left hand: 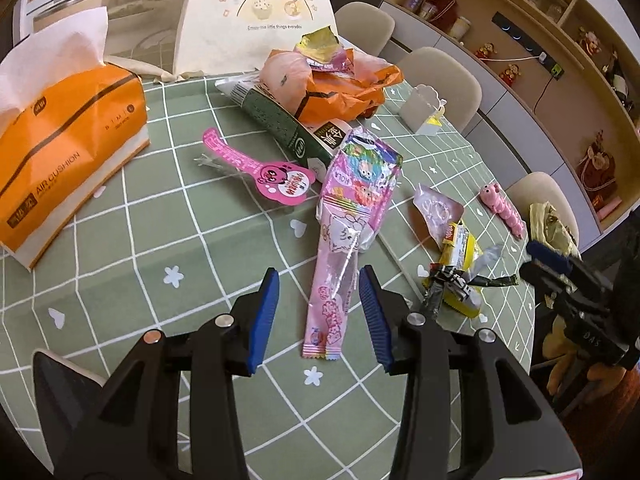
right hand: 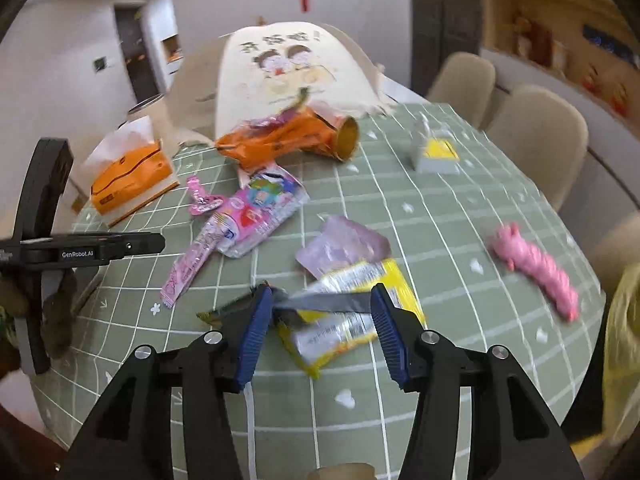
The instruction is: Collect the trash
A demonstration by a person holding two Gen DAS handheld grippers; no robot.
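Note:
Wrappers lie scattered on a green checked tablecloth [left hand: 132,248]. My left gripper [left hand: 319,280] is open, its blue pads on either side of a long pink candy wrapper [left hand: 334,280] without touching it. My right gripper [right hand: 322,300] is open over a yellow and silver wrapper [right hand: 344,320] with a dark foil strip [right hand: 324,303] across it. The pink wrapper [right hand: 192,264] also shows in the right wrist view. An orange crumpled bag [left hand: 340,88] with a gold wrapper, a dark green packet [left hand: 280,124], a pink tag [left hand: 260,168] and a pale pink pouch [left hand: 436,208] lie further off.
An orange tissue pack [left hand: 68,152] stands at the left. A cream cartoon bag [left hand: 256,12] stands at the back. A small white box [left hand: 424,112] and a pink caterpillar toy [left hand: 504,208] sit at the right. Beige chairs [left hand: 440,80] line the table's right edge.

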